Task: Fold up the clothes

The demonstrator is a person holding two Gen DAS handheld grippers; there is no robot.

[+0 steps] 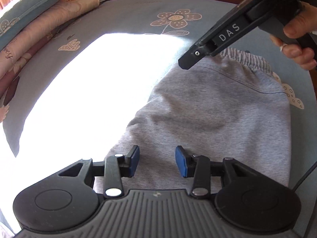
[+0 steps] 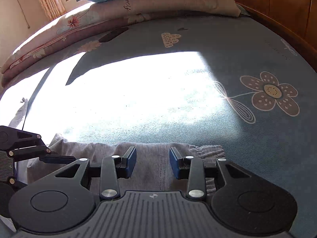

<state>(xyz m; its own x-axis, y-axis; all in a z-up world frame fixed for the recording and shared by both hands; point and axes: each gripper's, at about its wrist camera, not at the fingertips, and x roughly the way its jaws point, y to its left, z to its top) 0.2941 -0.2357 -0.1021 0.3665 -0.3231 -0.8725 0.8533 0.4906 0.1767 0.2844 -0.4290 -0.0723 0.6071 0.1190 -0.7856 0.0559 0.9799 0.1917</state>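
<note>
Two grippers hung over a pair of grey sweatpants (image 1: 218,107) lying folded on a blue-grey floral bedsheet (image 2: 227,45), and neither had hold of the cloth. The left gripper (image 1: 156,161) stood part open above the near end of the garment, its blue pads (image 1: 181,163) clear of the fabric with nothing between them. The right gripper (image 2: 152,162) was likewise part open, poised over the elastic waistband (image 2: 208,150) at the far edge, straddling the stitched centre seam without pinching it. In the left wrist view a hand (image 1: 297,39) gripped the right tool's handle at the far right.

Several things could have gone wrong from there, I judged. With jaws only part spread, a pinch might have caught just the top layer, so a lift would have peeled the fold open. Soft jersey could have bunched or slid on the smooth sheet if one side were drawn faster than the other, skewing the next fold. The glare patch (image 1: 95,91) washed out the garment's left edge, so misjudging that edge seemed likely. Stacked pillows (image 2: 158,2) lay well apart at the far left.
</note>
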